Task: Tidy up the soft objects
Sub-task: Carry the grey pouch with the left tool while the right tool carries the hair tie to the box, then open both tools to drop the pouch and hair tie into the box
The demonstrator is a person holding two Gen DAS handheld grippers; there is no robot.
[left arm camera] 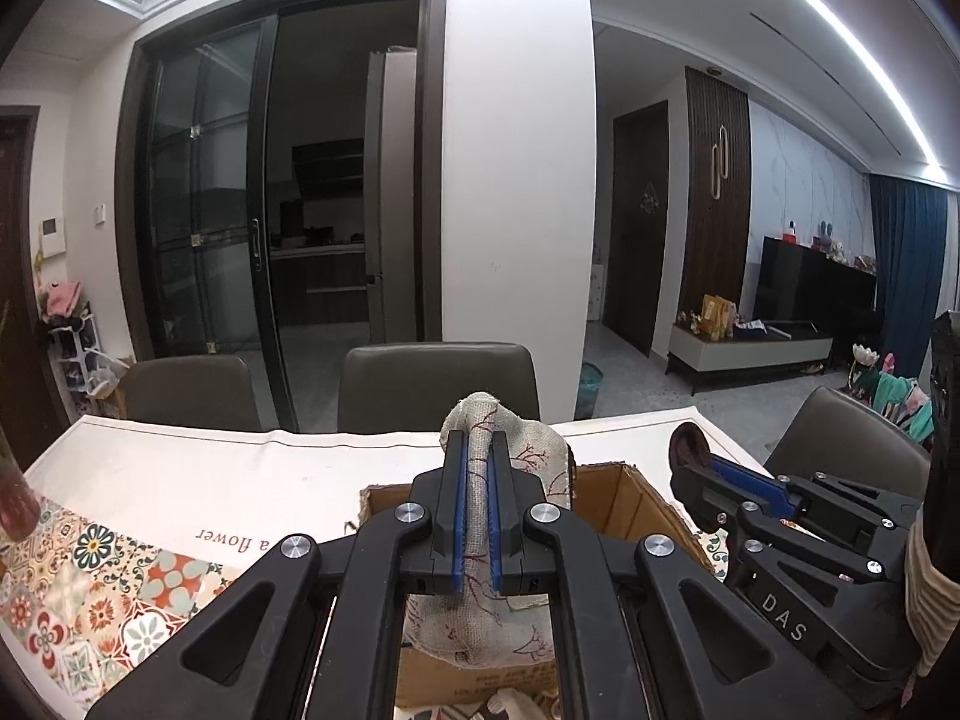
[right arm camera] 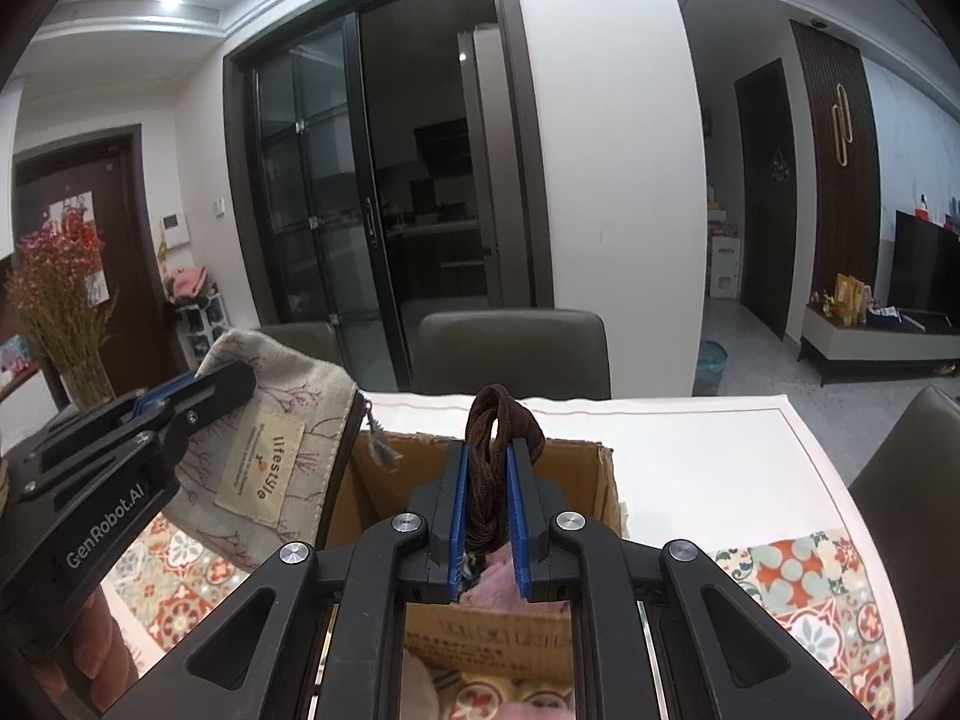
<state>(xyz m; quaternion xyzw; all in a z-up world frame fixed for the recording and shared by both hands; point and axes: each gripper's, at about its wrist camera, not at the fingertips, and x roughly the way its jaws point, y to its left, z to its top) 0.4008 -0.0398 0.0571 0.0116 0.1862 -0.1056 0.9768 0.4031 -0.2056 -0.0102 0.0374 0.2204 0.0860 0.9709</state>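
1. above the box (right arm camera: 606, 480), the left gripper (left arm camera: 478, 450) has its fingers pinched on a beige pouch (left arm camera: 480, 480), which hangs over the box's left side.
2. beside it, over the middle of the box, the right gripper (right arm camera: 487, 468) has its fingers pinched on a brown cord (right arm camera: 501, 420), looped just above the tips.
3. both soft things look ready for sorting; to do the step well, each should probably be carried clear of the box's rim before the fingers part, one at a time, so the cord does not snag on the pouch's zipper pull (right arm camera: 381, 447).
4. inside the box lies something pink (right arm camera: 492, 591); what it is cannot be told.
5. under the box, a tablecloth (right arm camera: 690, 462) covers the table; chairs (right arm camera: 510, 354) stand behind the box, dried flowers (right arm camera: 60, 294) to its left.
6. the box's raised flaps, and the two grippers so near each other, seem the main obstacles.
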